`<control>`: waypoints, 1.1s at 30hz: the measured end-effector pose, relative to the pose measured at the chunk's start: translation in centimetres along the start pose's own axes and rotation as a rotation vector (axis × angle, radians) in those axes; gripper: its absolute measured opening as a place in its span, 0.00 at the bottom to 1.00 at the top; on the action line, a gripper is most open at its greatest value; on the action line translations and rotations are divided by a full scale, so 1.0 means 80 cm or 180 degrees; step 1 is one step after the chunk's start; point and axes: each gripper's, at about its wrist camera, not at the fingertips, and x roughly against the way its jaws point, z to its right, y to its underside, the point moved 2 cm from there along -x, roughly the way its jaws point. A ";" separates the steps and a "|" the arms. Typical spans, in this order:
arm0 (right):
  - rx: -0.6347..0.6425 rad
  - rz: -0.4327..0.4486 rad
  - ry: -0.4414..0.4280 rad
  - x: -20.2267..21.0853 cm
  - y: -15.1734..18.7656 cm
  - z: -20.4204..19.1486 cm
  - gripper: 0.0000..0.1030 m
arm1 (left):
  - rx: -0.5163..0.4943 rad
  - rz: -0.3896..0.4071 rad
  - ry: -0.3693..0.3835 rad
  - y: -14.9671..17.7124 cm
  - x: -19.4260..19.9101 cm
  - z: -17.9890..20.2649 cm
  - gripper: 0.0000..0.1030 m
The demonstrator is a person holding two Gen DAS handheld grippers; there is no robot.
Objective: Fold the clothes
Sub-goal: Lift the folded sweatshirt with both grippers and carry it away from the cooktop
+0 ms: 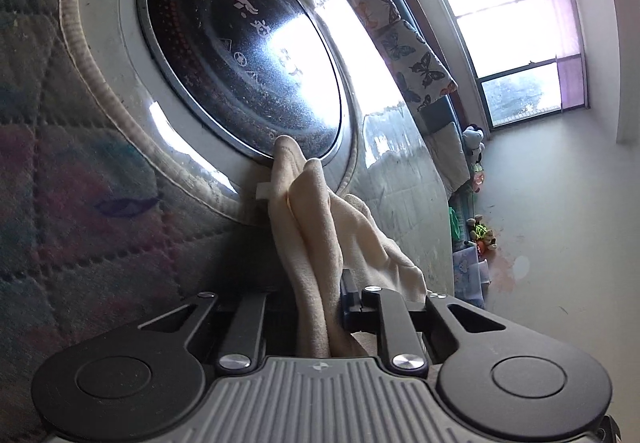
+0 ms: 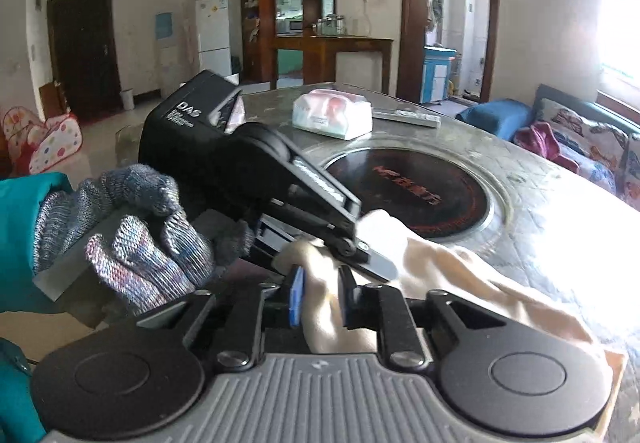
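Note:
A cream cloth garment (image 1: 320, 227) is bunched between the fingers of my left gripper (image 1: 320, 303), which is shut on it. The left wrist view is rolled sideways, so the table top (image 1: 404, 179) stands like a wall. In the right wrist view the same cream garment (image 2: 440, 267) trails across the table (image 2: 540, 195) to the right. My right gripper (image 2: 322, 299) is shut on a fold of it. The left gripper's body (image 2: 256, 159), held by a gloved hand (image 2: 132, 235), sits just ahead of it, touching the cloth.
A round black glass hob (image 2: 416, 191) is set into the table centre, also in the left wrist view (image 1: 240, 51). A pack of tissues (image 2: 332, 115) and a flat grey bar (image 2: 408, 117) lie at the far side. A butterfly-print sofa (image 2: 592, 139) stands at right.

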 end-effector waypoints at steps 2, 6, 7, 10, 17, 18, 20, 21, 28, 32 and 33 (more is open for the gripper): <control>-0.0145 0.0030 0.0147 0.015 0.009 0.015 0.21 | -0.0037 0.0007 -0.0016 0.001 0.001 0.002 0.18; -0.0539 0.0038 0.0595 0.040 0.036 0.065 0.24 | -0.0084 0.0024 -0.0034 0.003 0.002 0.003 0.18; -0.0626 0.0036 0.0693 0.045 0.041 0.076 0.24 | -0.0105 0.0027 -0.0039 0.003 0.003 0.004 0.18; -0.0988 0.0027 0.1053 0.055 0.060 0.119 0.30 | -0.0164 0.0035 -0.0063 0.005 0.002 0.005 0.18; -0.1599 0.0133 0.1377 0.045 0.092 0.201 0.33 | -0.0233 0.0047 -0.0115 0.006 0.000 0.011 0.18; -0.1661 0.0140 0.1390 0.042 0.096 0.208 0.36 | -0.0237 0.0046 -0.0118 0.006 0.000 0.012 0.18; -0.1799 0.0150 0.1355 0.040 0.105 0.220 0.38 | -0.0253 0.0045 -0.0125 0.006 -0.001 0.013 0.18; -0.1833 0.0162 0.1339 0.040 0.108 0.223 0.39 | -0.0277 0.0048 -0.0133 0.007 -0.002 0.014 0.18; -0.1792 0.0250 0.1221 0.042 0.103 0.215 0.11 | -0.0522 0.0108 -0.0261 0.010 -0.006 0.029 0.18; -0.1753 0.0378 0.1272 0.060 0.097 0.208 0.10 | -0.0691 0.0126 -0.0234 0.011 0.000 0.044 0.17; -0.1729 0.0413 0.1300 0.068 0.095 0.207 0.10 | -0.0755 0.0115 -0.0210 0.012 -0.003 0.054 0.17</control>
